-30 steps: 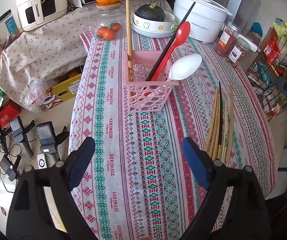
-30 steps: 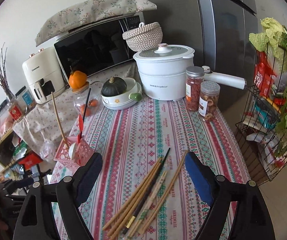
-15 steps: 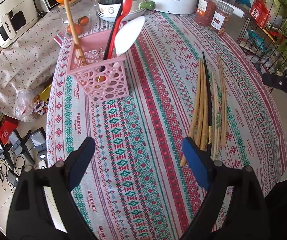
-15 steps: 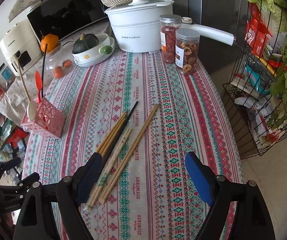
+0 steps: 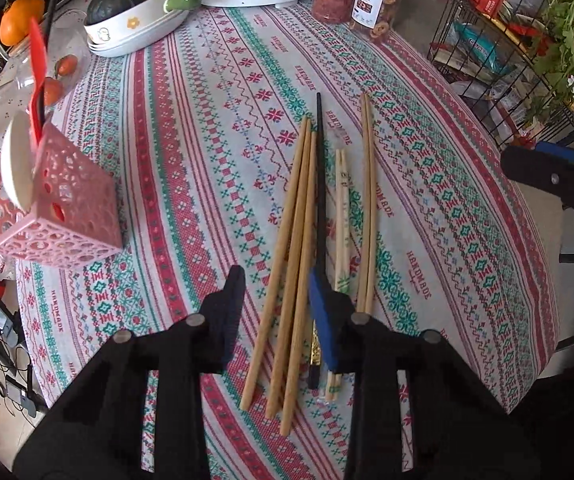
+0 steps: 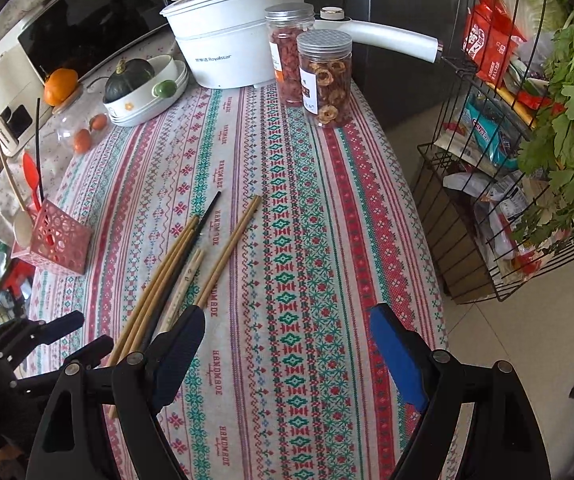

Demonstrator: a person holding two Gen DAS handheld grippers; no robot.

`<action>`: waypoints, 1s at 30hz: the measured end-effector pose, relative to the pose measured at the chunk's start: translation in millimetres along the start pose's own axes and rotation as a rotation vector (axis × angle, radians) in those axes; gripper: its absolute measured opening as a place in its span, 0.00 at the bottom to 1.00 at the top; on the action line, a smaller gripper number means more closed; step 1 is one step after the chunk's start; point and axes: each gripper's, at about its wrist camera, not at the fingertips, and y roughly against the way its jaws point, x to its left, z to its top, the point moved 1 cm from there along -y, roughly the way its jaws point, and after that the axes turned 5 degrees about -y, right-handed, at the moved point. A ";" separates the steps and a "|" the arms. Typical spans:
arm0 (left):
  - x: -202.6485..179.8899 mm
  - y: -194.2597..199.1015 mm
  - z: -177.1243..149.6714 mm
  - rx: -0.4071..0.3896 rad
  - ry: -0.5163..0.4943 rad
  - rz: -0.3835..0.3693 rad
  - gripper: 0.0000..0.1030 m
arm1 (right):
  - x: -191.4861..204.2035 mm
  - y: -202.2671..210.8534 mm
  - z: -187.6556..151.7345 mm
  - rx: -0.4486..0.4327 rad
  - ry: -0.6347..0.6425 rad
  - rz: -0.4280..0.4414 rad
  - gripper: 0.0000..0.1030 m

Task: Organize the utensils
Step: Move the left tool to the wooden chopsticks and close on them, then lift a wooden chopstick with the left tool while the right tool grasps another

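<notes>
Several chopsticks lie side by side on the patterned tablecloth: three wooden chopsticks (image 5: pixel 299 220), a black chopstick (image 5: pixel 319 184), a pale wrapped pair (image 5: pixel 342 208) and a thin wooden pair (image 5: pixel 369 200). My left gripper (image 5: pixel 276 276) points down over their near ends. Its jaws are closing with the three wooden ones between them; a gap still shows beside the left finger. A pink basket (image 5: pixel 63 208) at the left holds a red spoon, a white spoon and two chopsticks. My right gripper (image 6: pixel 287 320) hangs open over bare cloth, just right of the chopsticks (image 6: pixel 175 272).
A white pot (image 6: pixel 227 48), two jars (image 6: pixel 327 80) and a bowl with a squash (image 6: pixel 143 88) stand at the table's far end. A wire rack of greens and packets (image 6: pixel 527 160) stands off the right edge. The floor at the left holds clutter.
My left gripper moved right from near the basket to above the chopsticks, and its jaws narrowed around three of them. The right gripper sank closer to the table, still open.
</notes>
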 end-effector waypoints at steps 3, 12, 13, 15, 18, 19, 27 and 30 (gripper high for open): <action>-1.8 -13.7 20.2 0.015 0.010 0.017 0.13 | -0.4 -2.2 0.6 0.011 0.003 0.001 0.83; -2.8 -44.0 47.1 0.060 0.019 0.049 0.07 | -1.8 1.2 3.7 0.000 0.009 0.019 0.83; -3.1 -44.5 48.5 0.051 0.018 0.053 0.06 | -2.9 0.6 4.2 0.002 0.004 0.022 0.83; -6.1 -46.4 52.1 0.051 0.013 0.056 0.06 | -5.4 -0.6 4.6 0.008 -0.009 0.029 0.83; -11.7 -49.6 56.8 0.058 0.005 0.056 0.06 | -10.7 -2.2 5.9 0.018 -0.037 0.046 0.83; -13.6 -50.0 57.4 0.061 0.004 0.053 0.06 | -12.7 -2.6 5.9 0.021 -0.047 0.049 0.83; -17.6 -63.6 69.3 0.073 0.008 0.064 0.08 | -21.7 -5.9 4.5 0.038 -0.091 0.050 0.83; -18.4 -66.0 74.4 0.059 0.006 0.082 0.08 | -20.6 -6.9 4.7 0.039 -0.089 0.048 0.83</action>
